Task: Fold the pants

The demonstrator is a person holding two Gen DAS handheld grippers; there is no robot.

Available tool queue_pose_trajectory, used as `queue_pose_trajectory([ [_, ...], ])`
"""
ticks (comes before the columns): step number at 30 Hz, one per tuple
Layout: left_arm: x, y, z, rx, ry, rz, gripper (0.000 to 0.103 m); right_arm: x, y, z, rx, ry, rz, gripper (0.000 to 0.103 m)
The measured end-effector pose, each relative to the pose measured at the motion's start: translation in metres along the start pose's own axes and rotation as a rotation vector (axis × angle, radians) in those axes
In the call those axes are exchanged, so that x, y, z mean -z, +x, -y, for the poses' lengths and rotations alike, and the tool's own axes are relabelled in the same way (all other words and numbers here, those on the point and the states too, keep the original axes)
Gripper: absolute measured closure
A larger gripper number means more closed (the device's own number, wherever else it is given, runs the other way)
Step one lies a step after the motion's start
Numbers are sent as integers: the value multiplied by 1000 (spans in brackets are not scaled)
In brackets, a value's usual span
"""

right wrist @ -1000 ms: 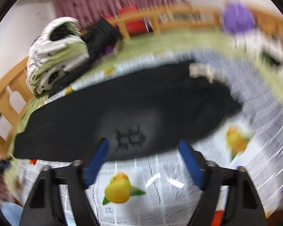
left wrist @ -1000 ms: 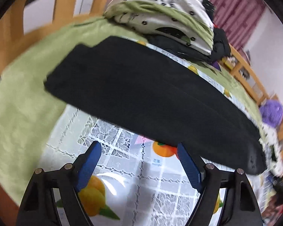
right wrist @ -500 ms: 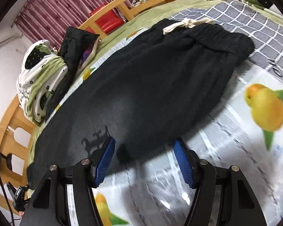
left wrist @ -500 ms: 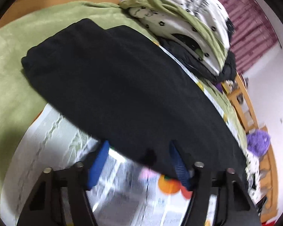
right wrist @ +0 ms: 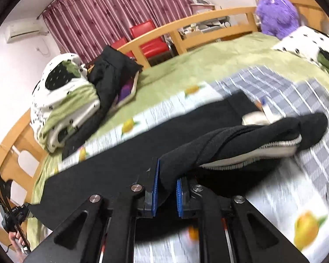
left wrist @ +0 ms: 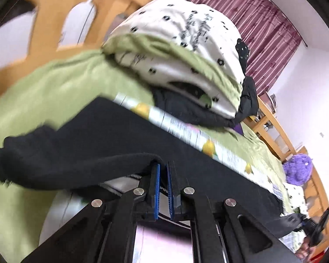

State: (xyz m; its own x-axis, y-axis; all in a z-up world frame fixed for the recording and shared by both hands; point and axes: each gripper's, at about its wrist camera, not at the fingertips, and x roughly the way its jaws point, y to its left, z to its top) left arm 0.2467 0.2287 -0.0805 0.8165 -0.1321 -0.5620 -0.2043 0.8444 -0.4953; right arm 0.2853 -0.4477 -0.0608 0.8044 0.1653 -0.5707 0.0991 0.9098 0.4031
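Now both grippers tilt downward over the bed, each pinching the near edge of the black pants [left wrist: 125, 140]. Seen from the left wrist, the left gripper [left wrist: 162, 171] has its blue pads drawn nearly together, and a thin fold of the pants' hem end runs between them at the tips; that edge rises off the fruit-print cloth [left wrist: 186, 131] and droops away to the left of the gripper in a thick roll. Seen from the right wrist, the right gripper [right wrist: 167, 175] is clamped on a bulkier bunch of cloth, so its pads stand a little further apart; the lifted edge twists away to the right of this gripper toward the waistband, where a pale ribbed lining shows on the underside. Beyond both grippers the rest of the pants lies flat on the fruit-print cloth, spread lengthwise across the bed. Farther from the grippers than the pants, a folded white and green quilt [left wrist: 186, 43] sits on a dark garment [right wrist: 111, 76]. Motion blur softens the cloth's far edge, so exactly how much of the pants is off the surface is hard to judge.
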Motion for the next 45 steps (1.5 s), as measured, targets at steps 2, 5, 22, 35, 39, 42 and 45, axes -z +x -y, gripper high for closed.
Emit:
queue_pose_trajectory([
  [2, -19, 19, 11, -16, 35, 25, 96, -25, 23, -6, 23, -27, 7, 90],
  [5, -39, 50, 27, -48, 82, 50, 96, -52, 73, -14, 56, -33, -13, 90],
  [22, -12, 45, 26, -129, 114, -28, 34, 22, 74, -3, 156, -144, -143, 37],
  [35, 91, 18, -55, -65, -141, -216, 35, 115, 26, 84, 69, 174, -211, 37],
  [39, 76, 42, -60, -77, -211, -168, 39, 93, 62, 94, 37, 257, -202, 36],
  [42, 66, 61, -62, -88, -258, -138, 52, 76, 89, 94, 31, 276, -162, 36],
  [45, 57, 82, -62, -113, -275, -152, 85, 64, 111, 93, 95, 288, -138, 69],
])
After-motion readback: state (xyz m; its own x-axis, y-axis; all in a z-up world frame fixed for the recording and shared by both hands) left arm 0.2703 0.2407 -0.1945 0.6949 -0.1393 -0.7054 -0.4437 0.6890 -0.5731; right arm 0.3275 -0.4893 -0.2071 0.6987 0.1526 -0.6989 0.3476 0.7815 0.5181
